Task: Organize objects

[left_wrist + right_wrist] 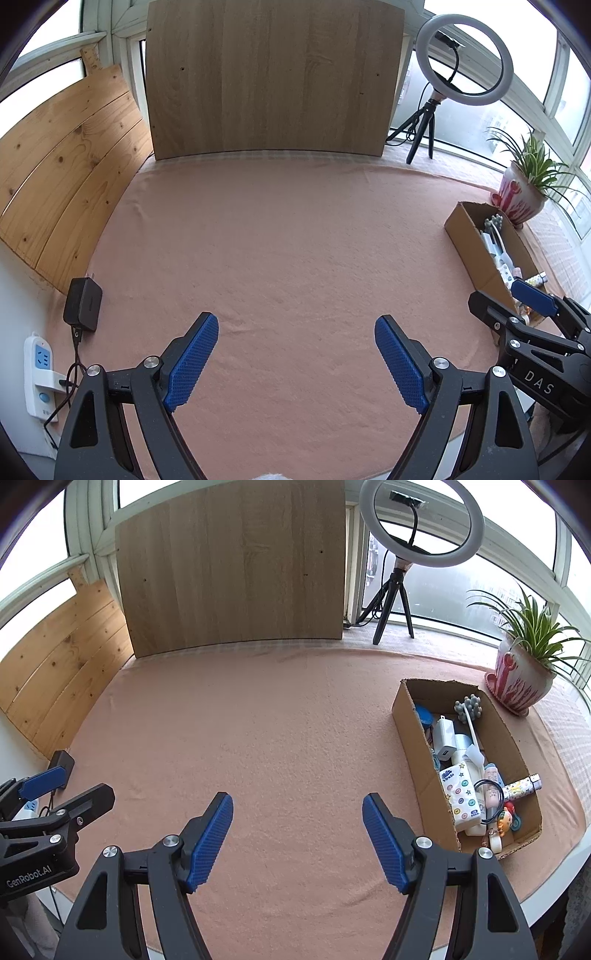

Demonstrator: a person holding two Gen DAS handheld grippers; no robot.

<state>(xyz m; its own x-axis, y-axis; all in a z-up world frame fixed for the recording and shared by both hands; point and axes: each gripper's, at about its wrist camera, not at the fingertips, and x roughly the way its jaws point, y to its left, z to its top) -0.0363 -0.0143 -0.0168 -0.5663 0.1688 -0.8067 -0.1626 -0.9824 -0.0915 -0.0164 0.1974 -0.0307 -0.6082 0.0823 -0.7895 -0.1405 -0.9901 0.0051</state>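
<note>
A cardboard box stands on the right of the pink cloth and holds several small items: a white charger, a tissue pack, a grey massage brush, a patterned tube, small toys. The box also shows in the left wrist view. My left gripper is open and empty above the cloth. My right gripper is open and empty, left of the box. Each gripper shows at the edge of the other's view.
A wooden board leans at the back and pine planks at the left. A ring light on a tripod and a potted plant stand at the back right. A black adapter and a power strip lie at the left edge.
</note>
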